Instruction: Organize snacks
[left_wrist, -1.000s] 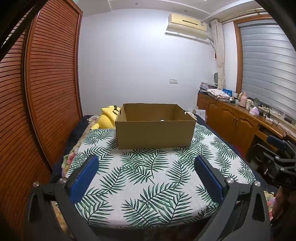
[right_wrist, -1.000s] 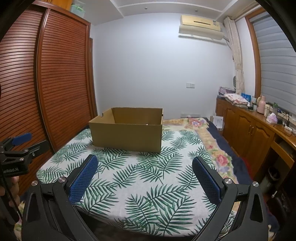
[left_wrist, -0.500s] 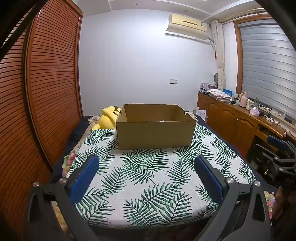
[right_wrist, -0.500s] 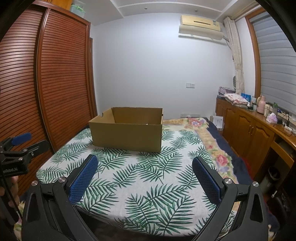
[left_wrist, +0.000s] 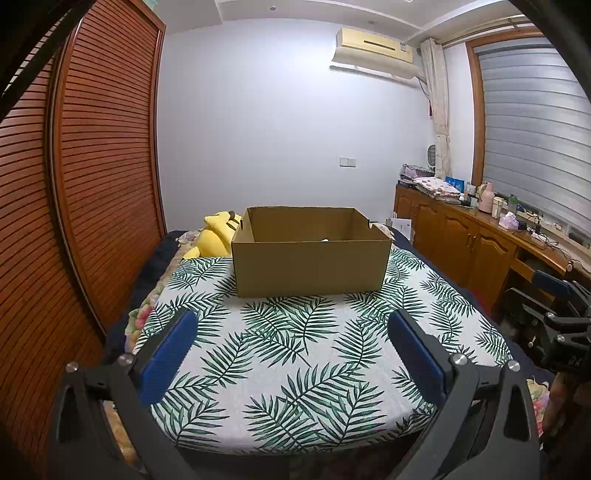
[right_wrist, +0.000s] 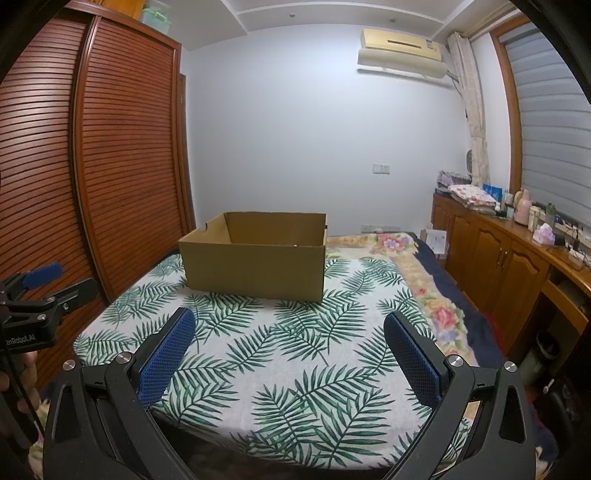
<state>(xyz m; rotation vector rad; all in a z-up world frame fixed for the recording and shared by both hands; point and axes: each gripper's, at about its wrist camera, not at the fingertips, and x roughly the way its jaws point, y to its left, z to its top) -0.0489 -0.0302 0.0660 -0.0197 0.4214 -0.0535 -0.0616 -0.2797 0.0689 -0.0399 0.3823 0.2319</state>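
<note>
Nothing moved, cardboard box (left_wrist: 310, 267) ahead of both tongs, left tongs (left_wrist: 291, 325) released, right tongs (right_wrist: 288, 325) released

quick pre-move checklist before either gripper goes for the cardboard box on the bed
1. Left gripper open, nothing between its fingers: ok.
2. Right gripper open, nothing held: ok.
3. Cardboard box upright with its top open, resting on the leaf-print cover: ok.
4. Path from both grippers to the box free of objects: ok.
5. Snacks located: cannot tell; only a small white bit shows above the front wall inside the box.
6. Yellow plush toy close beside the box's left wall, touching or not: cannot tell.
</note>
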